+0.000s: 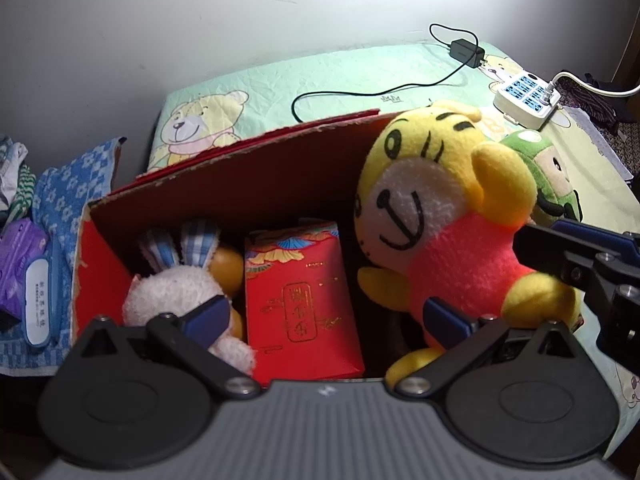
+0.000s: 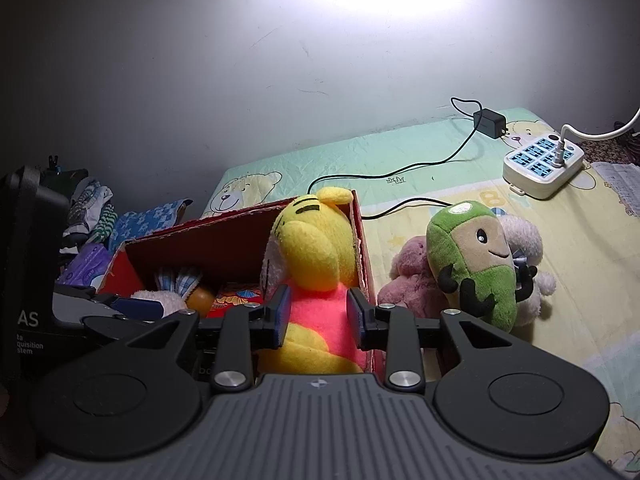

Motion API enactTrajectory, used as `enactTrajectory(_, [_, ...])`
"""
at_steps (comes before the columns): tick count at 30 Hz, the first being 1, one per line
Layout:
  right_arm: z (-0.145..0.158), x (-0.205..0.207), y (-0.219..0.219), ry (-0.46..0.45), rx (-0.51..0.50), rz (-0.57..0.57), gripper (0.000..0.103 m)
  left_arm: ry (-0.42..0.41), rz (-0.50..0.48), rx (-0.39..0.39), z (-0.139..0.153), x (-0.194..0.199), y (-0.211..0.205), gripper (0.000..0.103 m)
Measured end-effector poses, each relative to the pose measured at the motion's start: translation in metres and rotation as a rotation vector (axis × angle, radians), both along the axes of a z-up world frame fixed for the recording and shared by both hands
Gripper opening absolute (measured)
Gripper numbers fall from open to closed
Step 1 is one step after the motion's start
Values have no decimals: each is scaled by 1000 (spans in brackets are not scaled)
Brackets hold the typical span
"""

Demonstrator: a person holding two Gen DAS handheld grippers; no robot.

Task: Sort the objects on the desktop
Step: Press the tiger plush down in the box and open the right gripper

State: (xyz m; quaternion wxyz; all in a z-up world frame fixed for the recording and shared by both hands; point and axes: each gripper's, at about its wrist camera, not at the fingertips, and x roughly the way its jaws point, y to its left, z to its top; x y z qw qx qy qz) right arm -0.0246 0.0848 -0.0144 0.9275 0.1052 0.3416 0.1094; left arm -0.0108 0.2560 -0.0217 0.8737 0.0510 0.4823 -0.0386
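We are pinching the yellow tiger plush [image 2: 316, 280] with our right gripper [image 2: 318, 316] at the centre of the frame, its body sitting inside the red cardboard box [image 2: 368, 276]. Our left gripper [image 1: 326, 322] is hanging spread wide and empty at lower centre, over a red packet [image 1: 302, 300] and a white bunny plush [image 1: 176, 292] in the box.

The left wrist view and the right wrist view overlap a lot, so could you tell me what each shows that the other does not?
Only the left wrist view shows the red packet's full front. Only the right wrist view shows the pink plush and white plush beside the box, and the right gripper around the tiger. Both share the box, tiger, rabbit, green plush and power strip.
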Motion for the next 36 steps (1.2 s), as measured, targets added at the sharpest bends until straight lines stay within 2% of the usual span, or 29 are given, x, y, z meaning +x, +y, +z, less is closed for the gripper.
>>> enactTrajectory(7, [0,-3,1,8,-27,3,33,38,21,6,-5,-3,-3,103])
enactTrajectory(20, [12,-3,11,6,-98,22,33,56,48,28,-3,-11,-6,103])
enactTrajectory(36, [18,4,21,37,-102,20,43,60,136,80,7,-18,8,103])
